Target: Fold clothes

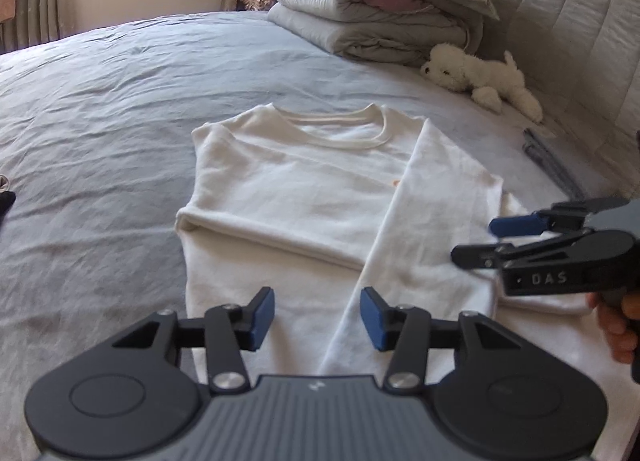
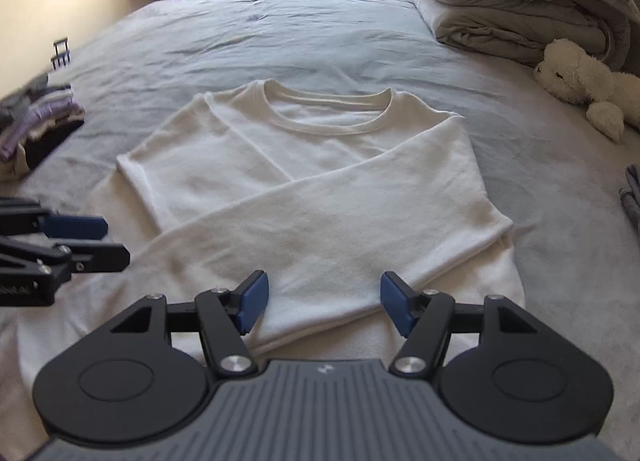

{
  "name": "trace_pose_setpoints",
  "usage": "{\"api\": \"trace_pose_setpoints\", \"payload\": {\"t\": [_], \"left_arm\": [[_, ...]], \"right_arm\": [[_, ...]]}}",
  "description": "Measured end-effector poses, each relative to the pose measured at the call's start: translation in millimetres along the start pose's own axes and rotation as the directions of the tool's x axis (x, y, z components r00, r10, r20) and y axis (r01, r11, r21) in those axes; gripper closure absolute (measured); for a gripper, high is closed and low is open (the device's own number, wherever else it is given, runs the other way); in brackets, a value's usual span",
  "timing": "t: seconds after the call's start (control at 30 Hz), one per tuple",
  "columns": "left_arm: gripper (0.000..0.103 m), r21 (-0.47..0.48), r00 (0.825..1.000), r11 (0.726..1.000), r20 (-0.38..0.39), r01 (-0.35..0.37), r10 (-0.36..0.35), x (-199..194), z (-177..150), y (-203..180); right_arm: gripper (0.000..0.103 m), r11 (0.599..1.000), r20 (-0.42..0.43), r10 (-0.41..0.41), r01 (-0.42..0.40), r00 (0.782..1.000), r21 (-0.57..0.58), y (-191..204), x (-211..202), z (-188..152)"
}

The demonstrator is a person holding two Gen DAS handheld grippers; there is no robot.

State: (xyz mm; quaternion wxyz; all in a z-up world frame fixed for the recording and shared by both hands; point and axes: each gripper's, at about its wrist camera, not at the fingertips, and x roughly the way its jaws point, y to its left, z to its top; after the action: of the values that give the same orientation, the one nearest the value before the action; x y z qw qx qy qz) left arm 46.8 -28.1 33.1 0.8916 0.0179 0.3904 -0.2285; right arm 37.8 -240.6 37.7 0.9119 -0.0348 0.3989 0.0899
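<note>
Blue-grey bed sheet (image 2: 280, 33), white sweater (image 2: 304, 165) flat mid-bed, collar far, both sleeves crossed over its front, left gripper (image 1: 317, 319) and right gripper (image 2: 324, 301) at its near hem, jaws apart, holding nothing, folded duvet (image 1: 360, 9) and plush dog (image 1: 480, 77) far right.

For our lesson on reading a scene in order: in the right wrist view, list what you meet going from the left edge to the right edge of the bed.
Stack of folded clothes → left gripper → white sweatshirt → white plush dog.
</note>
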Motion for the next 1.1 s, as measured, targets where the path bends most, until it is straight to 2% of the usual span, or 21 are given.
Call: {"api": "trace_pose_setpoints", "payload": {"t": [0.17, 0.33, 0.43, 0.7, 0.87, 1.1], "left_arm": [[0.053, -0.025, 1.0, 1.0, 0.025, 0.003, -0.002, -4, 2, 3], [0.053, -0.011, 1.0, 1.0, -0.002, -0.016, 0.016, 3, -1, 1], [0.053, -0.012, 1.0, 1.0, -0.002, -0.017, 0.017, 3, -1, 2], [0.053, -0.022, 1.0, 1.0, -0.003, -0.022, 0.022, 2, 0, 2], [0.053, -0.013, 0.999, 1.0, 0.03, -0.014, 0.015, -2, 0, -4], [0.053, -0.012, 1.0, 1.0, -0.007, -0.024, 0.024, 6, -2, -3]], "right_arm": [[0.037, 1.0, 0.019, 0.014, -0.014, 1.0, 0.007, 1, -4, 2], [0.037, 0.999, 0.008, -0.017, 0.017, 1.0, -0.032, 9, 2, -2], [0.037, 1.0, 0.012, 0.003, -0.003, 1.0, -0.025, 8, -2, -1], [0.037, 1.0, 0.009, -0.008, 0.008, 1.0, -0.021, 10, 1, -3], [0.037, 1.0, 0.017, -0.011, 0.011, 1.0, -0.017, 12, 1, -2], [0.037, 0.999, 0.013, -0.007, 0.008, 1.0, -0.031, 14, 3, -4]]}}
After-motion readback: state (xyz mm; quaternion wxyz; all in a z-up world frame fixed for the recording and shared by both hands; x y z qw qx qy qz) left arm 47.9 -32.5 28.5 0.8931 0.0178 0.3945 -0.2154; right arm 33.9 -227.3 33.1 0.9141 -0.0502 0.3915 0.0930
